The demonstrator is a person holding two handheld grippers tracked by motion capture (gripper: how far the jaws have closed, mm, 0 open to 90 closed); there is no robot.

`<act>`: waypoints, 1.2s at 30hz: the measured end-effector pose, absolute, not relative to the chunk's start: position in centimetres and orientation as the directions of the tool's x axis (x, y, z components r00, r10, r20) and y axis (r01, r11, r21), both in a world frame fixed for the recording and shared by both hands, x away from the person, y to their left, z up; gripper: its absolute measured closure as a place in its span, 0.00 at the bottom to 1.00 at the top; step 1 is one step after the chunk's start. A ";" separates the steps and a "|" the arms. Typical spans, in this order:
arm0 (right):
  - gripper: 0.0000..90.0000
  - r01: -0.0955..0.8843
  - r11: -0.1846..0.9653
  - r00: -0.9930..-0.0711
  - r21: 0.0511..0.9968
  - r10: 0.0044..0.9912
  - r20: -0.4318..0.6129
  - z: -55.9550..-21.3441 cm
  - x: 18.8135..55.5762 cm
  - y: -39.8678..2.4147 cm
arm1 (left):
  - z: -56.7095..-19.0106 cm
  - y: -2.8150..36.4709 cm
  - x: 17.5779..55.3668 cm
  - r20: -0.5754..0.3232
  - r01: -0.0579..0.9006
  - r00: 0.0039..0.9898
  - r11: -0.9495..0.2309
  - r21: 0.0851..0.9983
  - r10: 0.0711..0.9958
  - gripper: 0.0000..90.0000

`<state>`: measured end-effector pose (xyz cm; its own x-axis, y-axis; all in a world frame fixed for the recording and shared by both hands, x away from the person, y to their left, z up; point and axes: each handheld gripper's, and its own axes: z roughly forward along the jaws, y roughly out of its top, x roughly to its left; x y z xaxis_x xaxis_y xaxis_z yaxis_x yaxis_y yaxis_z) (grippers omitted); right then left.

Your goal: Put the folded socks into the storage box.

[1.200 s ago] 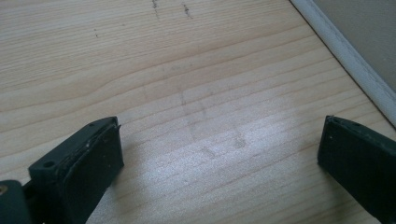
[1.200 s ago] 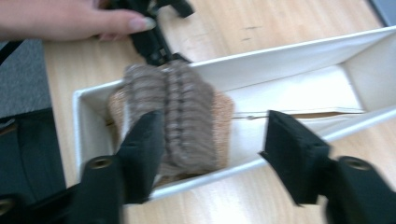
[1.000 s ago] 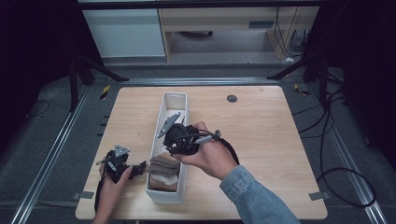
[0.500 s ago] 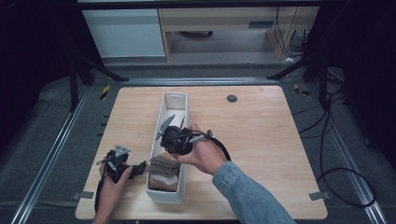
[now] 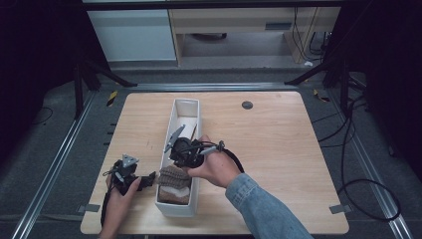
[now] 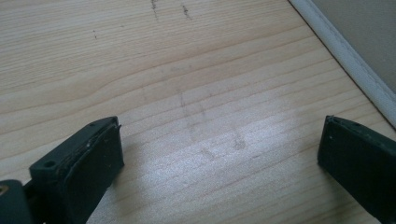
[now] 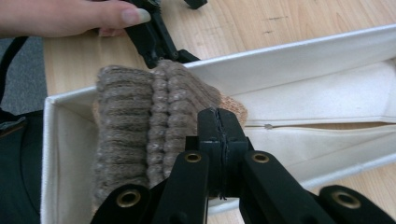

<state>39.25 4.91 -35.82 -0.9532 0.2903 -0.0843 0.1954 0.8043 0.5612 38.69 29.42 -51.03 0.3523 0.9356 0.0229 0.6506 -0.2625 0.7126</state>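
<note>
A long white box (image 5: 187, 103) lies on the wooden table (image 5: 278, 144), running from far to near. Brown ribbed knit socks (image 5: 173, 180) fill its near end. My right gripper (image 5: 175, 160) hovers over the box just beyond the socks. In the right gripper view its jaws (image 7: 219, 126) are pressed together, shut, with nothing between them, right at the edge of the socks (image 7: 135, 116) and above the box's pale lining (image 7: 322, 98). My left gripper (image 5: 151, 178) rests on the table left of the box, jaws open (image 6: 219, 158) over bare wood, tips toward the box wall (image 6: 355, 65).
A small dark round disc (image 5: 247, 105) sits in the table's far part. White and wooden cabinets (image 5: 134, 35) stand beyond the table. Metal rails (image 5: 59, 164) run along both sides, and cables (image 5: 363, 189) lie on the floor at the right.
My right hand has come down and nearer, from over the box's middle to just beyond the socks. The left hand and the socks have not moved.
</note>
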 end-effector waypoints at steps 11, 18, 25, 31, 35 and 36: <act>1.00 0.188 0.823 -0.963 0.536 0.262 -0.065 -37.0 38.5 5.5 | -51.0 29.4 38.8 0.022 0.650 0.356 -0.265 0.712 0.934 0.00; 1.00 0.183 0.826 -0.968 0.534 0.245 -0.047 -37.7 37.7 5.5 | -51.0 29.4 38.8 0.023 0.650 0.357 -0.266 0.712 0.934 0.00; 1.00 0.179 0.838 -0.975 0.516 0.221 -0.021 -39.3 36.6 5.6 | -51.0 29.4 38.8 0.024 0.650 0.360 -0.270 0.710 0.933 0.00; 1.00 0.169 0.842 -0.977 0.512 0.212 -0.027 -39.2 36.1 5.5 | -51.0 29.4 38.8 0.023 0.649 0.358 -0.267 0.712 0.933 0.00; 1.00 0.165 0.847 -0.978 0.505 0.206 -0.025 -39.1 35.7 5.6 | -51.0 29.4 38.9 0.023 0.651 0.357 -0.267 0.711 0.934 0.00; 1.00 0.164 0.852 -0.979 0.498 0.204 -0.026 -39.2 35.6 5.7 | -51.0 29.4 38.9 0.021 0.649 0.355 -0.262 0.714 0.935 0.00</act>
